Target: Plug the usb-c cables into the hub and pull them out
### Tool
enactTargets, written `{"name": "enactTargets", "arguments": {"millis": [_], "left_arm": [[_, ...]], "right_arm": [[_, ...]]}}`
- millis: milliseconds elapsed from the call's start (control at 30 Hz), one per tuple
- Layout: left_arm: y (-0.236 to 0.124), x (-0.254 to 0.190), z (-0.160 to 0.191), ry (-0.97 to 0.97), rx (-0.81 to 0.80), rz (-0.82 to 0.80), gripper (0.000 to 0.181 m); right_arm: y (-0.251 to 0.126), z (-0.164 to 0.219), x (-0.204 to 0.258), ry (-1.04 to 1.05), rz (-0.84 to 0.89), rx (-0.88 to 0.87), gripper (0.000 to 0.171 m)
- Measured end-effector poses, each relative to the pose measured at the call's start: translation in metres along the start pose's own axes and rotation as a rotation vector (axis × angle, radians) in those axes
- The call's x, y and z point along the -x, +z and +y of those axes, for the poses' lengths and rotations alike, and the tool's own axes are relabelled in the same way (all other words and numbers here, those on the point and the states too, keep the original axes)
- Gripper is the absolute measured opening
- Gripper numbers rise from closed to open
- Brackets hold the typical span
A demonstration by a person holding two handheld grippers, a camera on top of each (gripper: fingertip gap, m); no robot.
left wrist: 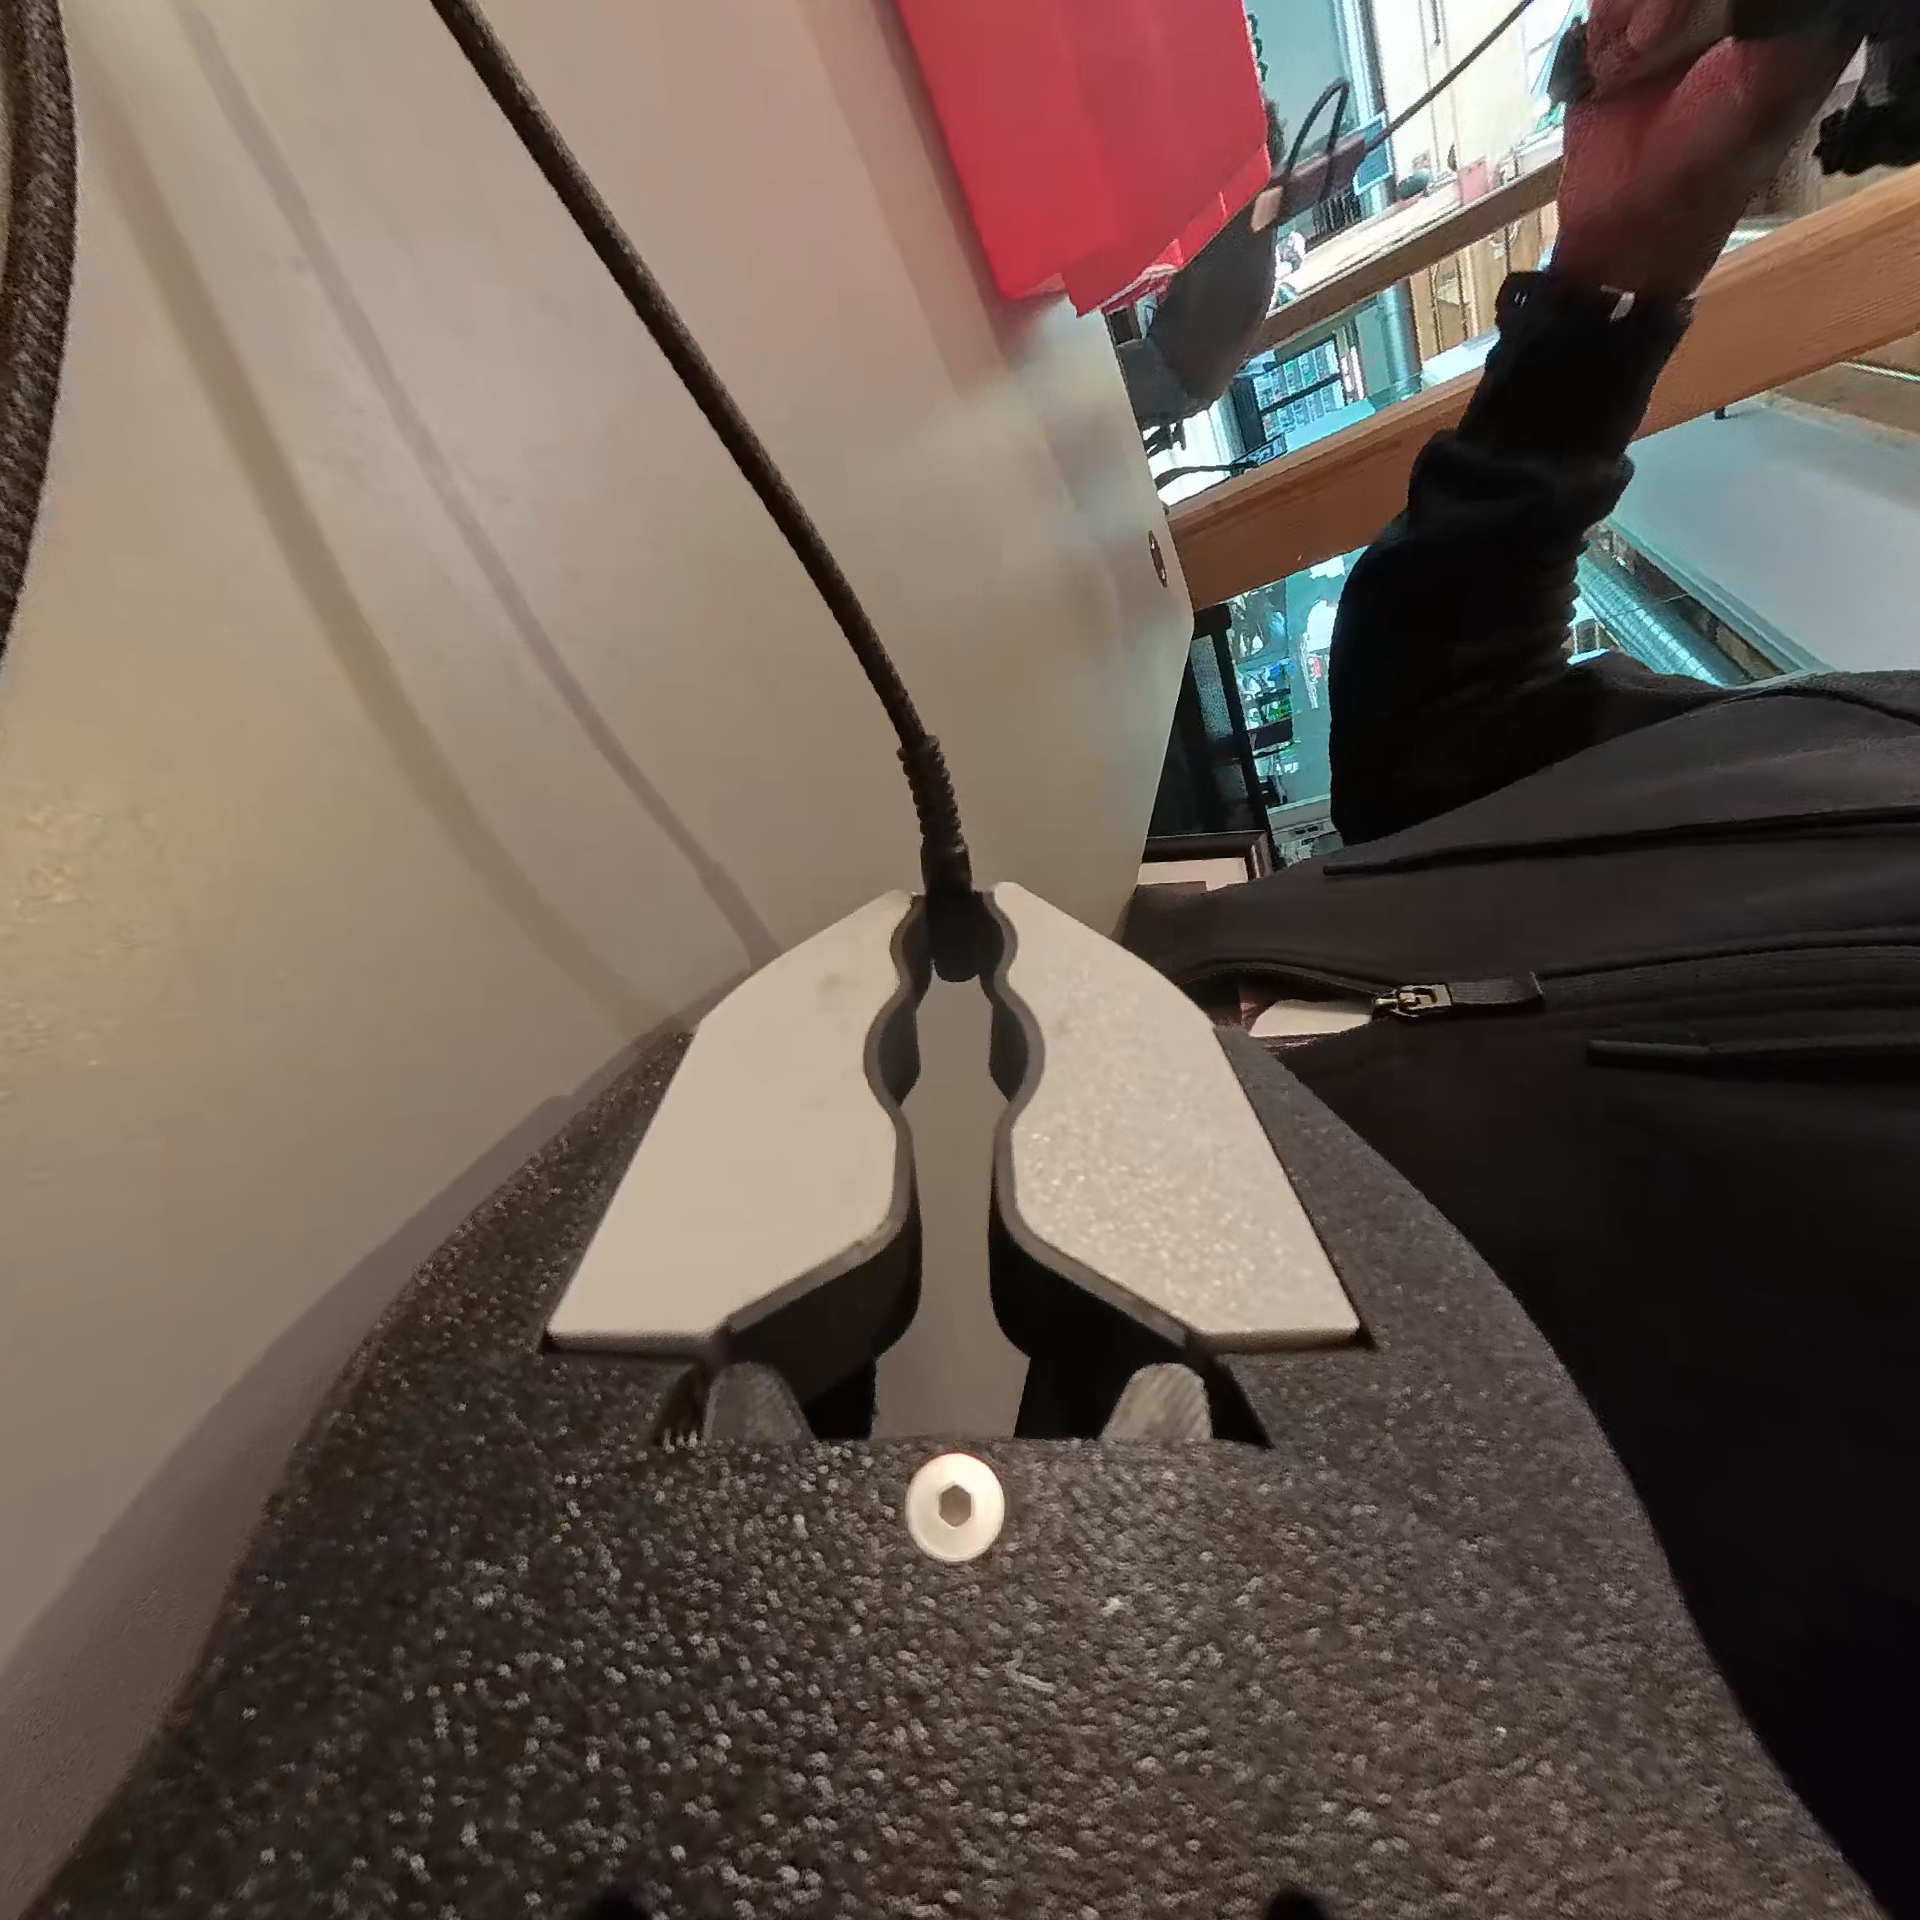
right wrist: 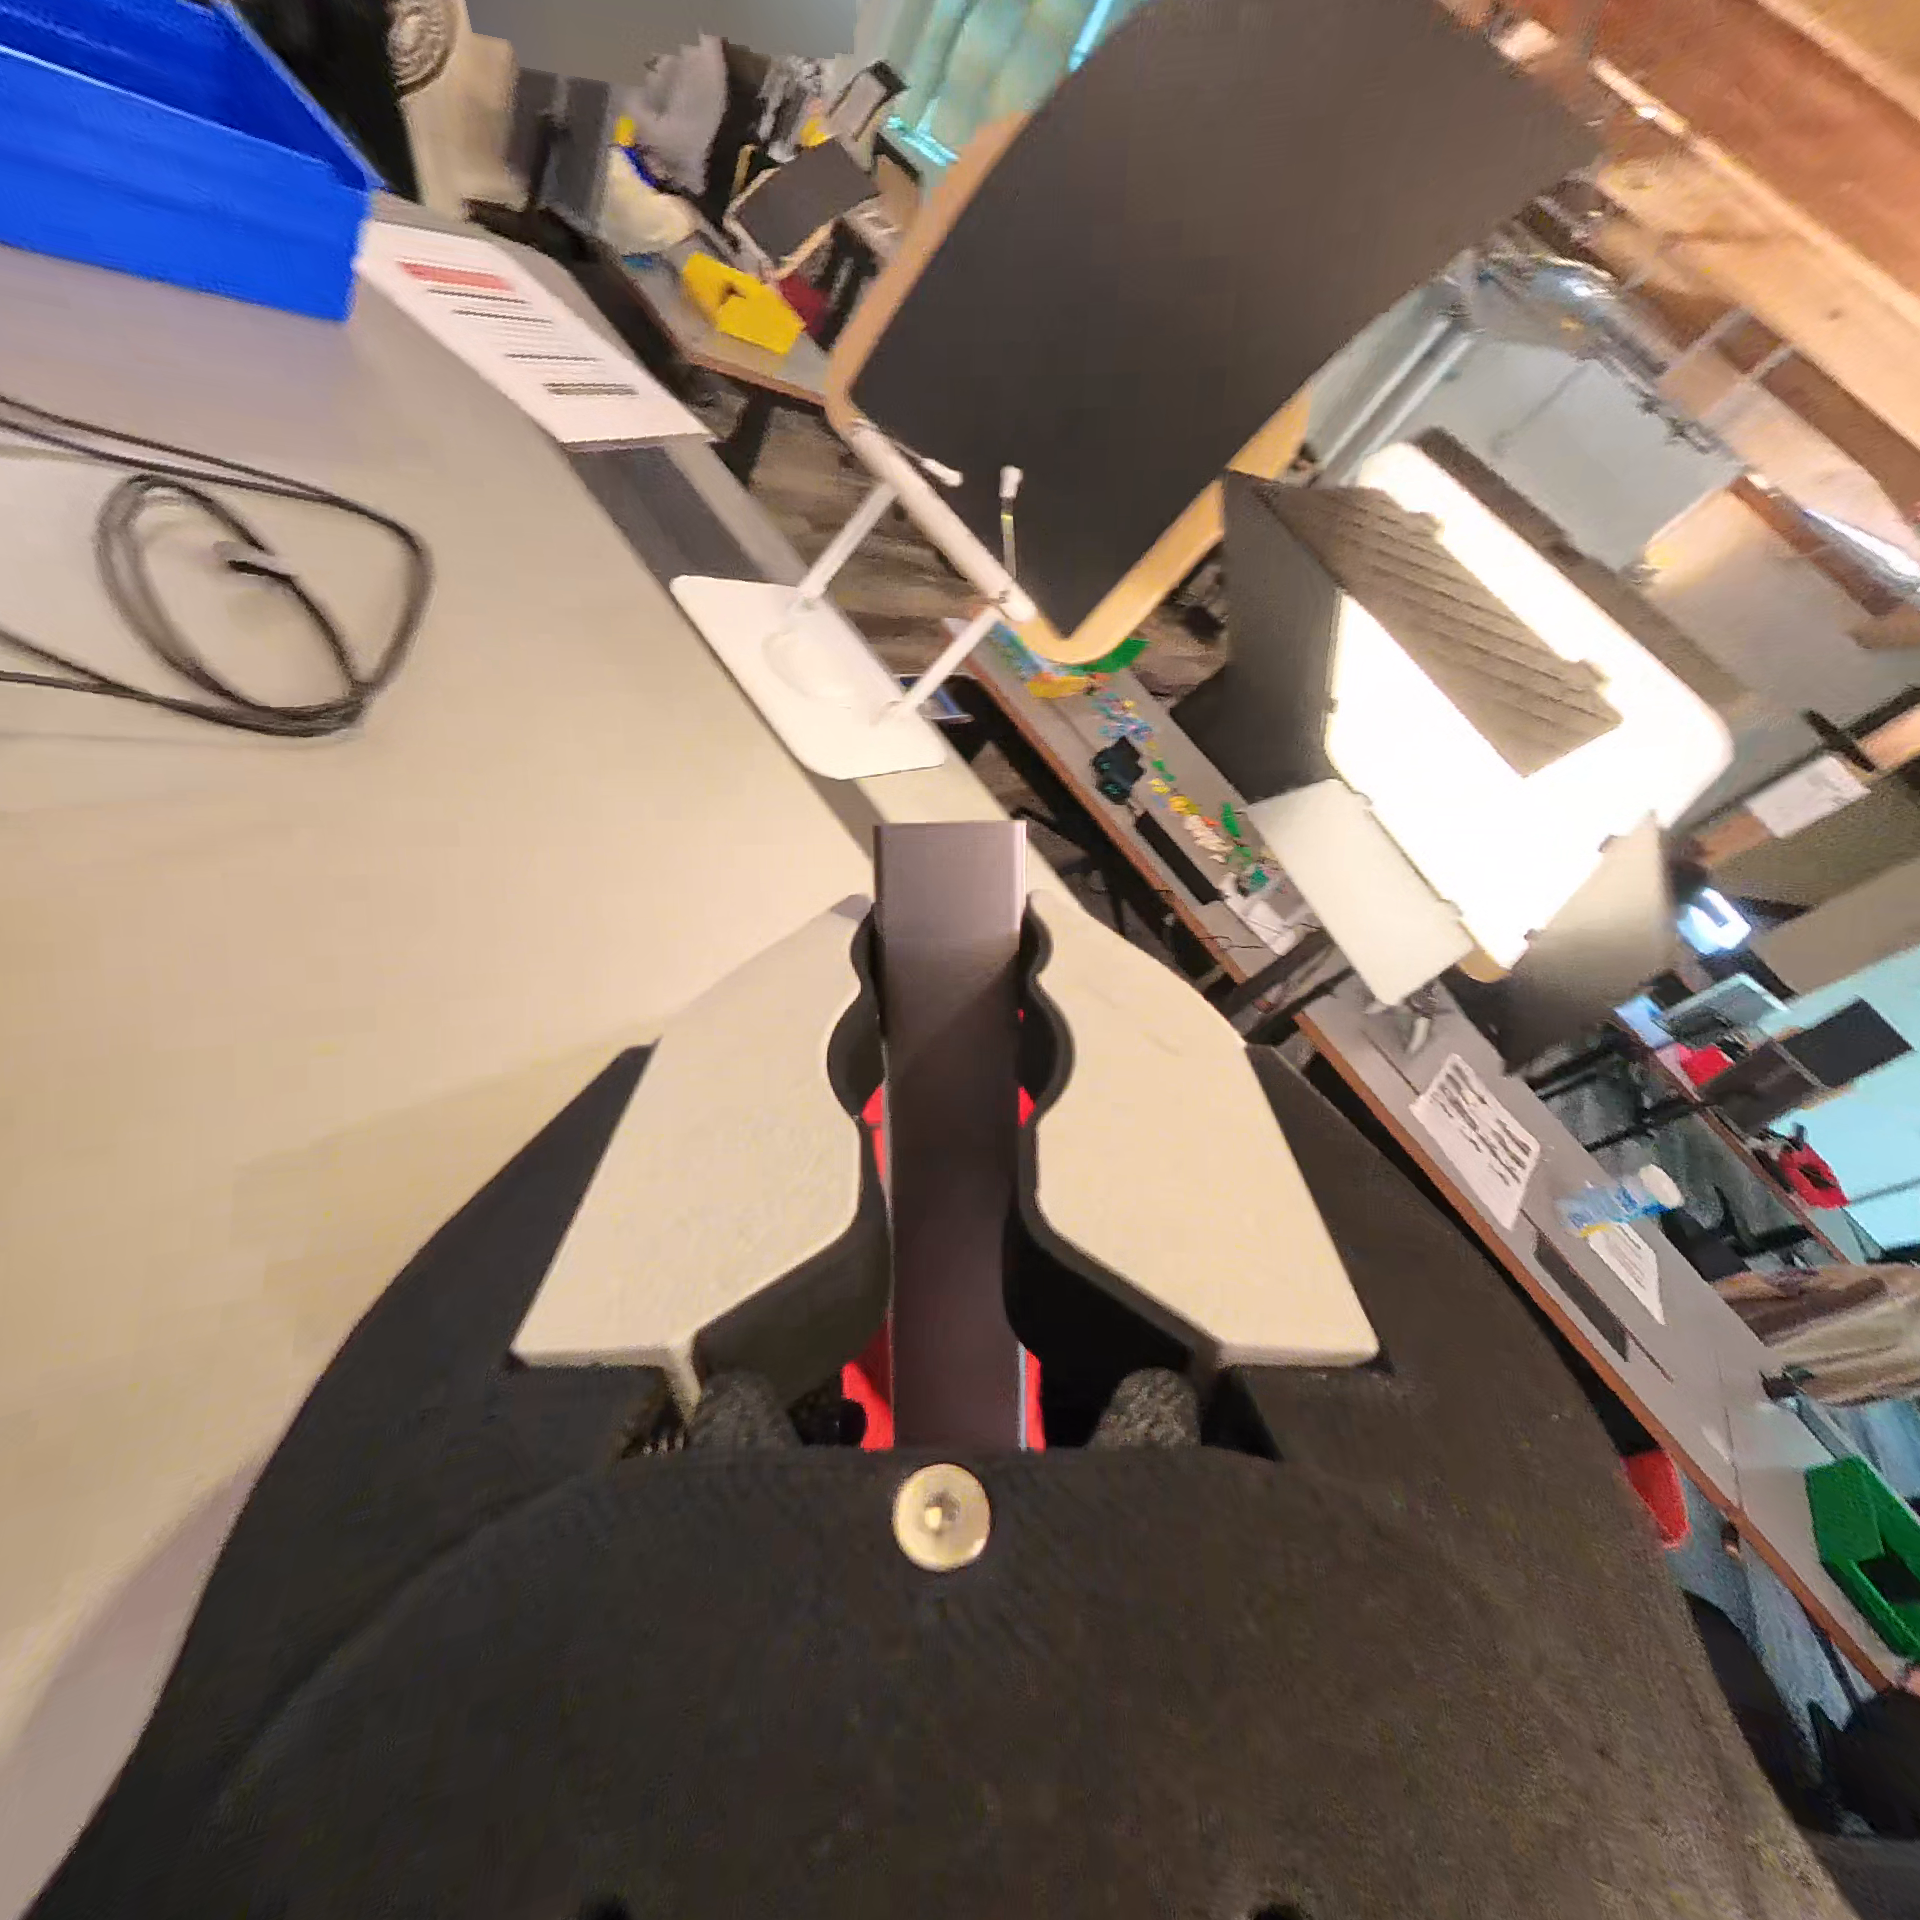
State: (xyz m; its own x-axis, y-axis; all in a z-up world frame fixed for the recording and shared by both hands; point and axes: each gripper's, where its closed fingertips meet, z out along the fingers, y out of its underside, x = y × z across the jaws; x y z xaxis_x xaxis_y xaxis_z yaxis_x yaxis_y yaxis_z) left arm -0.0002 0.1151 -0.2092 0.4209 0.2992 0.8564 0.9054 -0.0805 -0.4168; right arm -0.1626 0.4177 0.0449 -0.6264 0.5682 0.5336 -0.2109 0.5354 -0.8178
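Observation:
In the left wrist view my left gripper (left wrist: 956,935) is shut on the plug end of a black braided usb-c cable (left wrist: 727,395), which runs up and to the left over the pale table (left wrist: 312,520). The plug tip is hidden between the fingers. In the right wrist view my right gripper (right wrist: 948,935) is shut on a dark grey flat hub (right wrist: 948,1091), held lengthwise with its end sticking out past the fingertips, above the table's edge. Its ports do not show. A second black cable (right wrist: 260,613) lies coiled on the table (right wrist: 364,935) at the left.
A person's hand and black sleeve (left wrist: 1507,540) reach across the upper right, above a black bag (left wrist: 1558,1039). A red panel (left wrist: 1091,135) hangs at the top. A blue bin (right wrist: 156,156), a printed sheet (right wrist: 530,332), a white stand (right wrist: 821,665) and a lit lamp panel (right wrist: 1507,727) are around. The grippers' ends are close to 45 cm from one another. To reach the red panel (left wrist: 1091,135) in a straight line is about 20 cm for my right fingers, about 30 cm for my left.

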Motion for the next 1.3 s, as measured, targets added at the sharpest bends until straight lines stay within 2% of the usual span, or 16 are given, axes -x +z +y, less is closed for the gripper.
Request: {"name": "enactTargets", "arguments": {"millis": [233,400,533,667,833,933,1033,1133,1233,1300], "left_arm": [[0.000,0.000,0.000,0.012,-0.009,-0.011,0.009],[-0.001,0.001,-0.001,0.016,-0.021,-0.021,0.009],[-0.003,0.001,-0.003,0.031,-0.045,-0.034,0.009],[-0.005,0.001,-0.005,0.036,-0.063,-0.041,0.009],[-0.004,0.002,-0.005,0.024,-0.053,-0.037,0.009],[-0.003,0.004,-0.006,0.010,-0.040,-0.032,0.009],[-0.003,0.004,-0.006,0.001,-0.037,-0.025,0.009],[-0.005,0.004,-0.007,-0.002,-0.047,-0.020,0.009],[-0.005,0.003,-0.008,0.005,-0.049,-0.022,0.009],[-0.003,0.002,-0.006,0.020,-0.040,-0.028,0.009]], "right_arm": [[0.054,0.034,-0.060,-0.008,0.135,0.050,0.023],[0.094,0.046,-0.110,0.064,0.269,0.002,0.023],[0.126,0.083,-0.124,0.094,0.316,0.051,0.022],[0.153,0.134,-0.108,0.131,0.231,0.175,0.022],[0.170,0.231,-0.045,0.066,-0.075,0.607,0.024],[0.166,0.258,-0.025,-0.001,-0.165,0.753,0.027],[0.166,0.253,-0.025,-0.033,-0.170,0.763,0.041],[0.163,0.229,-0.036,-0.004,-0.118,0.703,0.049],[0.153,0.192,-0.038,-0.028,-0.074,0.643,0.050],[0.146,0.160,-0.023,-0.082,-0.090,0.598,0.049]]}}
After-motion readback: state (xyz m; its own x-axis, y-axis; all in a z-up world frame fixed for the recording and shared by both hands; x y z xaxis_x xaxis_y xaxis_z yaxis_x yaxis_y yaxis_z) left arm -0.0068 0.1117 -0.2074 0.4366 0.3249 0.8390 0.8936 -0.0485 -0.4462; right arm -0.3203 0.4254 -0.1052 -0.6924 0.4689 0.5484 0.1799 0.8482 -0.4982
